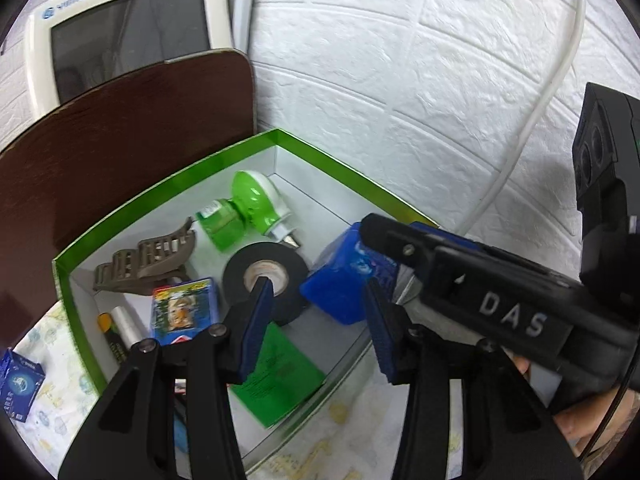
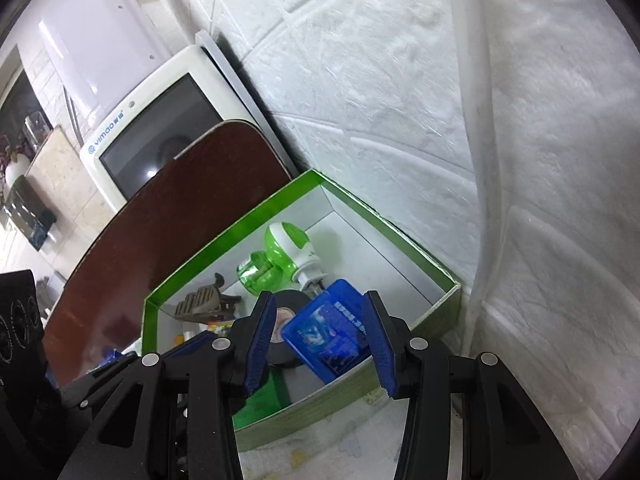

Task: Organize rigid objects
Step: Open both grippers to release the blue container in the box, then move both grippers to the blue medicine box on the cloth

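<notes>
A green-rimmed box holds a green plug-in vaporizer, a black tape roll, a brown hair claw, a small picture box, a silver tube, a green leaflet and a blue box. My left gripper is open above the box's near side. My right gripper is open, its jaws on either side of the blue box, which lies tilted inside; in the left wrist view its body reaches in from the right.
A dark brown board leans behind the box, a white monitor behind it. A white textured wall and a white cable are to the right. A small blue carton lies on the patterned cloth at left.
</notes>
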Demonstrator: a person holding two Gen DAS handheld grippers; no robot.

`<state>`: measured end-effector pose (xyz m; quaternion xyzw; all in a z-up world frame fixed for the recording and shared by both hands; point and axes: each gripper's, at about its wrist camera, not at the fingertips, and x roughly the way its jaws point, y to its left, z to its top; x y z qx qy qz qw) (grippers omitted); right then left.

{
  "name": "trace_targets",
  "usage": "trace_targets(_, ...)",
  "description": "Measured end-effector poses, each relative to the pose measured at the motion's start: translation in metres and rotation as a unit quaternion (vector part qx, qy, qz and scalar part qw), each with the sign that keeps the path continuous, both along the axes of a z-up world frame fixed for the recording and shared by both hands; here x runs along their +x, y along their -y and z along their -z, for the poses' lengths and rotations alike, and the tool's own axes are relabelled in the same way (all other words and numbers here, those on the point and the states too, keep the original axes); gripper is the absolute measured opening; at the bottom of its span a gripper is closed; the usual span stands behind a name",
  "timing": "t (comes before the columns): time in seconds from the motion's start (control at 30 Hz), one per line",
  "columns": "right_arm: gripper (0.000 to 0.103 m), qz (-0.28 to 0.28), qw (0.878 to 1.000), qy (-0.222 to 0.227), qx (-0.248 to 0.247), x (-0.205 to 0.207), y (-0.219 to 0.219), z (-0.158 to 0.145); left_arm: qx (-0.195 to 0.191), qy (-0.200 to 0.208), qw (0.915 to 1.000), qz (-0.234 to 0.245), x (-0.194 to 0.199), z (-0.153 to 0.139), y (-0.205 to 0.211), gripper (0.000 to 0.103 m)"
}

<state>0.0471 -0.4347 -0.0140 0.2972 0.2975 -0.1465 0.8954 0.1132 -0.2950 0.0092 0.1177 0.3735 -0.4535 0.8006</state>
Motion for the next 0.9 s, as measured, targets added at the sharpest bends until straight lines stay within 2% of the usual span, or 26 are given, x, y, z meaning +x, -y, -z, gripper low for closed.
trace_targets(0.2,0.048,-0.033,0.999,0.014,0.0,0.008,-0.023,-0.014,-0.002,0.016,0.9987,-0.049,0.0,-0.012,-0.052,0.045)
trace_targets(0.33,0.048,-0.084,0.996,0.029,-0.005,0.027,-0.06,-0.026,-0.009,0.03,0.9941,-0.104,0.006,-0.019,-0.105,0.05)
trace_targets(0.43,0.048,-0.14,0.989,0.043,-0.014,0.04,-0.096,-0.033,-0.01,0.033,0.9868,-0.158,0.014,-0.019,-0.153,0.057)
trace_targets(0.57,0.049,-0.218,0.973,0.055,-0.043,0.058,-0.15,-0.037,-0.002,0.025,0.9712,-0.237,0.027,-0.003,-0.22,0.061)
trace_targets(0.6,0.057,-0.233,0.97,0.055,-0.049,0.061,-0.162,-0.037,0.002,0.023,0.9664,-0.256,0.028,0.002,-0.235,0.061)
trace_targets(0.67,0.066,-0.264,0.961,0.057,-0.059,0.07,-0.191,-0.036,0.009,0.008,0.9562,-0.292,0.037,0.016,-0.265,0.061)
trace_targets(0.77,0.069,-0.291,0.953,0.054,-0.069,0.084,-0.229,-0.033,-0.001,-0.025,0.9428,-0.332,0.05,0.033,-0.305,0.059)
trace_targets(0.83,0.069,-0.304,0.949,0.05,-0.06,0.095,-0.249,-0.025,-0.016,-0.042,0.9383,-0.343,0.058,0.04,-0.321,0.059)
trace_targets(0.9,0.069,-0.309,0.949,0.042,-0.046,0.109,-0.261,-0.018,-0.028,-0.053,0.9404,-0.335,0.066,0.045,-0.327,0.059)
